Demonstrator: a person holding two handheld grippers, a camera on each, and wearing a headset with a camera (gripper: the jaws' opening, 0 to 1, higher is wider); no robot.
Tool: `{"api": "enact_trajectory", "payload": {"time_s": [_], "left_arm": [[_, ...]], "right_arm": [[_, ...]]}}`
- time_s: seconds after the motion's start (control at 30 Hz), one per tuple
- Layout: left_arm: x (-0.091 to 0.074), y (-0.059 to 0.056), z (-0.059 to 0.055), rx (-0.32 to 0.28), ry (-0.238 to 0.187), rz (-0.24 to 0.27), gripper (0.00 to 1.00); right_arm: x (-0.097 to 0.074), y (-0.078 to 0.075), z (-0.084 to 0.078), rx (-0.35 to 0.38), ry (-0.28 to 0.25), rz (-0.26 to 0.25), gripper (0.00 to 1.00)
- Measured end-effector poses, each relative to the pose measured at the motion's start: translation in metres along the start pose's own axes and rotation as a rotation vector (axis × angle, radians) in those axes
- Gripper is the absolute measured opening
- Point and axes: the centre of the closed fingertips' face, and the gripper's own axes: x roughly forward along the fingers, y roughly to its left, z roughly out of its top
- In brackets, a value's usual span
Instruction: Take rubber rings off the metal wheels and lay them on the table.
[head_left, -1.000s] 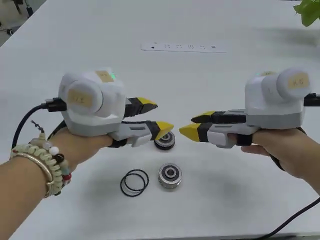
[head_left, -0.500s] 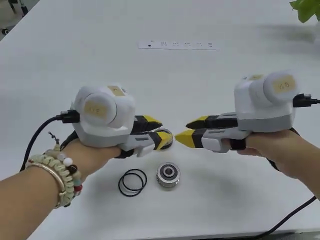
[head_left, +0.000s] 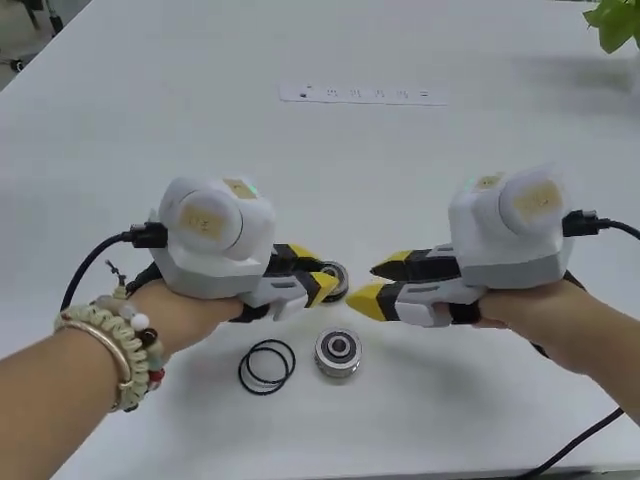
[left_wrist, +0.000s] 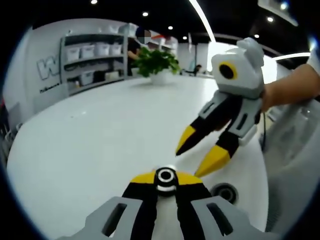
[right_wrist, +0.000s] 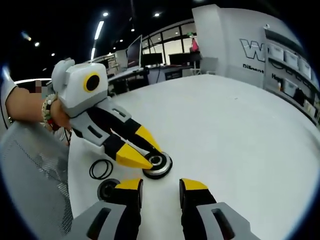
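Since a second ago, your left gripper (head_left: 318, 270) has narrowed from a wide spread onto a wheel (left_wrist: 166, 181). The wheel now sits pinched between its two yellow tips. Whether the wheel is clear of the table (head_left: 400, 150) cannot be told.

Your right gripper (head_left: 360, 280) points at the left one, tips near the held wheel but apart from it. Its jaws stand moderately apart and hold nothing.

A second wheel (head_left: 338, 353) lies flat on the table just in front of both grippers, on your side. Two black rings (head_left: 267, 366), overlapping, lie on the table just beside that wheel, on its left, under your left hand.
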Motion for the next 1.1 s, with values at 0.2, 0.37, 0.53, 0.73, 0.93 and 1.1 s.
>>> {"api": "enact_trajectory", "payload": {"time_s": [0.2,0.37,0.53,0.73,0.93,1.1], "left_arm": [[0.002,-0.009,0.000,-0.010,0.009,-0.044,0.14],[0.005,-0.013,-0.001,0.007,0.027,-0.060,0.14],[0.006,-0.015,-0.002,0.027,0.031,-0.058,0.14],[0.007,-0.015,-0.002,0.042,0.030,-0.056,0.14],[0.007,-0.015,-0.001,0.044,0.029,-0.055,0.14],[0.007,-0.015,-0.001,0.043,0.028,-0.054,0.14]], "right_arm": [[0.004,0.002,-0.003,-0.038,0.010,-0.009,0.28],[0.006,0.006,-0.002,-0.047,-0.001,0.003,0.26],[0.009,0.011,-0.006,-0.079,0.016,0.014,0.23],[0.007,0.012,-0.006,-0.098,0.026,0.022,0.18],[0.006,0.012,-0.007,-0.106,0.033,0.026,0.16],[0.004,0.011,-0.009,-0.098,0.040,0.033,0.12]]}}
